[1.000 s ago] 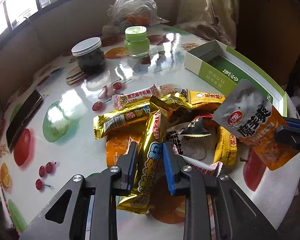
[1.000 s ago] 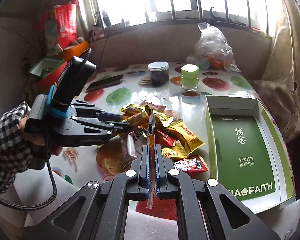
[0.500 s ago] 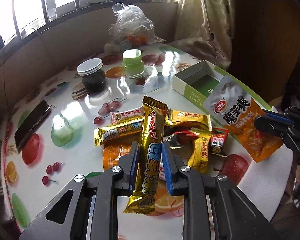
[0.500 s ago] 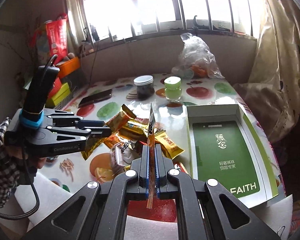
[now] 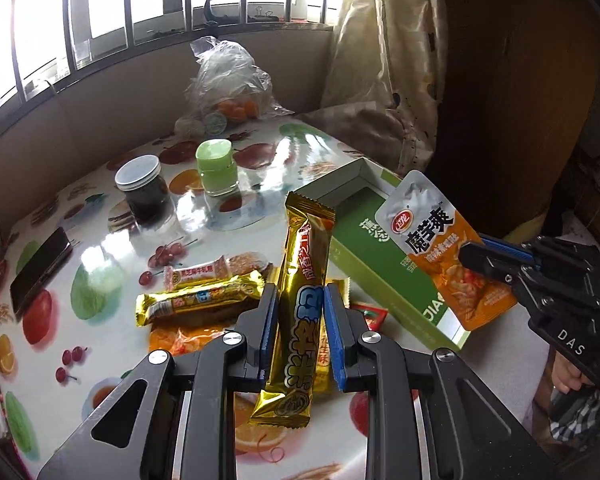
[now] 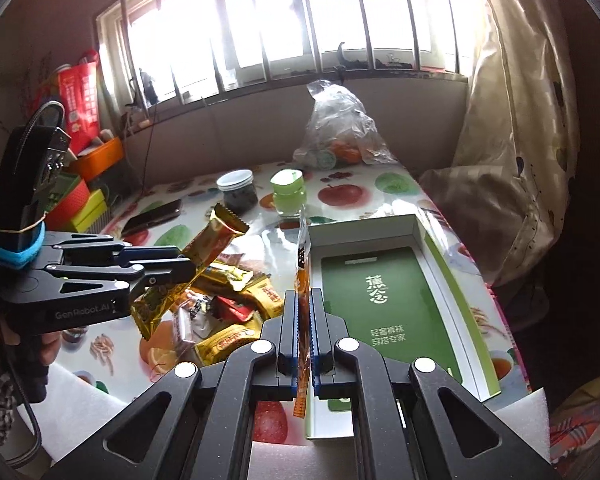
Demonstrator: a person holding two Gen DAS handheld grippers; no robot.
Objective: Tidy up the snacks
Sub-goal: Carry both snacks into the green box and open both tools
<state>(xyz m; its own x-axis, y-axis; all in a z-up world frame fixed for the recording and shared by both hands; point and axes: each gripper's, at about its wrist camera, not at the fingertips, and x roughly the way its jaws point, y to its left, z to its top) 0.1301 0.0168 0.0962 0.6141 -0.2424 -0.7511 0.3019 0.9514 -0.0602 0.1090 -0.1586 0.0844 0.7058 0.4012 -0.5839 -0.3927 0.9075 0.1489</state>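
My left gripper [image 5: 299, 300] is shut on a long gold snack bar [image 5: 300, 304] and holds it upright above the snack pile; the bar also shows in the right wrist view [image 6: 196, 264]. My right gripper [image 6: 303, 300] is shut on an orange and silver snack pouch [image 5: 440, 248], seen edge-on [image 6: 302, 280], held over the near left edge of the open green box [image 6: 384, 304]. Several wrapped snacks [image 6: 236, 308] lie in a pile on the fruit-print table [image 5: 84, 292], left of the box.
A dark jar [image 5: 142, 188] and a green jar [image 5: 216, 168] stand behind the pile. A phone [image 5: 40, 268] lies at the table's left. A plastic bag of fruit [image 5: 228, 84] sits at the back. A curtain [image 6: 520, 120] hangs at right.
Both grippers have risen from the table with their snacks. The gold bar has left the pile, and the pouch has moved over toward the green box.
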